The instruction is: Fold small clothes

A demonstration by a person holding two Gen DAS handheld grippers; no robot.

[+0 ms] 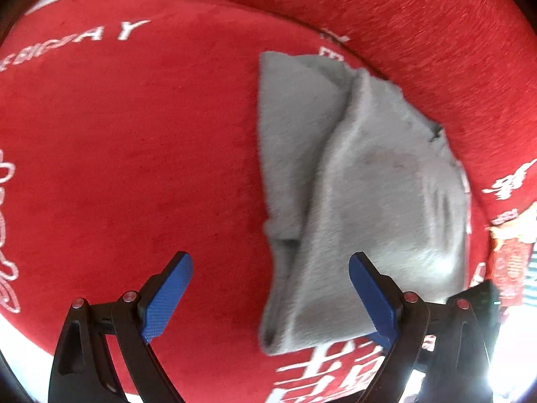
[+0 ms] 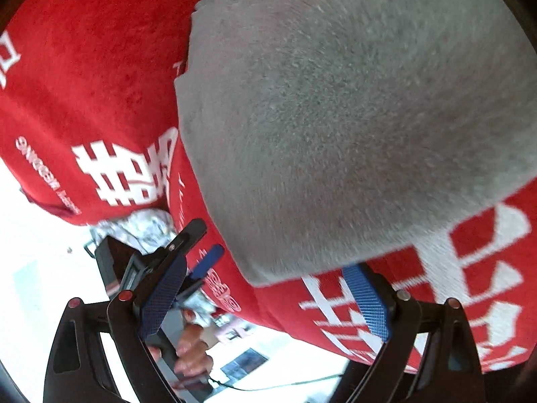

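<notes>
A small grey knitted garment [image 1: 362, 181] lies folded over itself on a red cloth-covered surface [image 1: 134, 141], right of centre in the left wrist view. My left gripper [image 1: 270, 292] is open just above its near edge, nothing between the blue pads. In the right wrist view the same grey garment [image 2: 352, 107] fills the upper right, very close. My right gripper [image 2: 268, 295] is open at the garment's lower edge, holding nothing. The other gripper [image 2: 198, 258] and a hand [image 2: 193, 349] on it show at the lower left there.
The red cloth carries white lettering [image 1: 100, 35] and large white characters [image 2: 131, 174]. A raised red back part [image 1: 419, 27] runs behind the garment. The cloth's edge drops off to a bright floor [image 2: 40, 235] at the lower left of the right wrist view.
</notes>
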